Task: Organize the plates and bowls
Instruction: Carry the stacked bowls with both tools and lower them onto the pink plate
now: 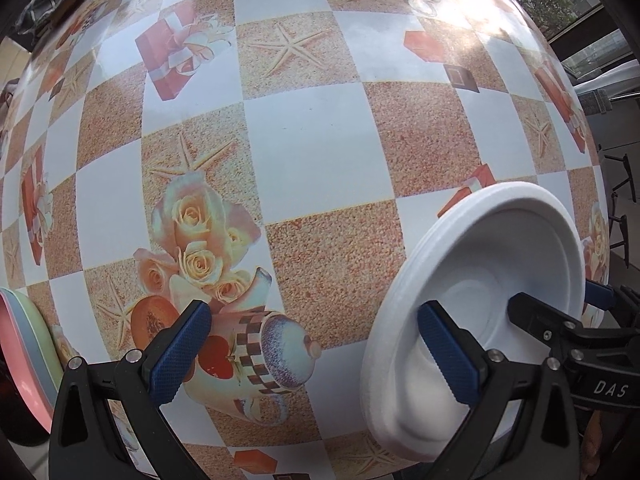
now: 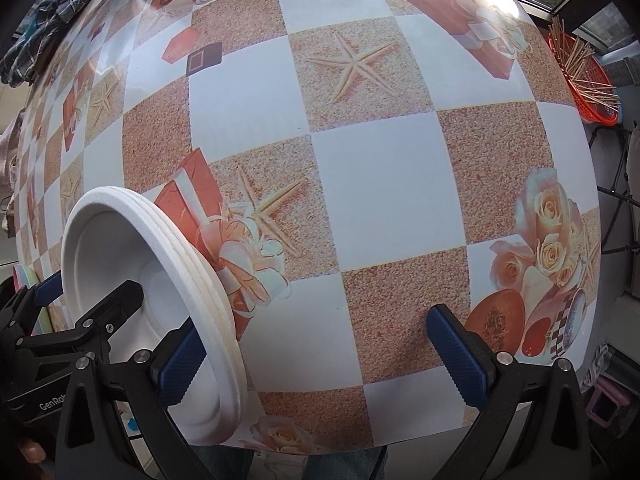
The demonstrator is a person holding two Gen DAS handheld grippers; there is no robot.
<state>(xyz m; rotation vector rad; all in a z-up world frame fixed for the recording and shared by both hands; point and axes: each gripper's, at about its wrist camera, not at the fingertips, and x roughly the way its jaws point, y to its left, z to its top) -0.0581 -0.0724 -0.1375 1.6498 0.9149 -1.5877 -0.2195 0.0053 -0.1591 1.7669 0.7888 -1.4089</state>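
A stack of white foam plates (image 1: 460, 272) stands on edge, tilted, near the table's front; it also shows in the right wrist view (image 2: 120, 240). My left gripper (image 1: 316, 344) is wide open; its right finger (image 1: 448, 356) lies against the plate's inner face. My right gripper (image 2: 320, 352) is wide open too; its left finger (image 2: 180, 364) lies against the stack's inner face near the rim. Each gripper's black body shows in the other's view, at the plates. Whether the plates touch the table I cannot tell.
The table (image 1: 320, 140) has a checkered cloth printed with starfish, roses and gift boxes. Pink, blue and green plates (image 1: 24, 340) sit at the left edge. An orange basket of sticks (image 2: 580, 68) stands past the far right edge. Dark cloth (image 2: 48, 20) lies far left.
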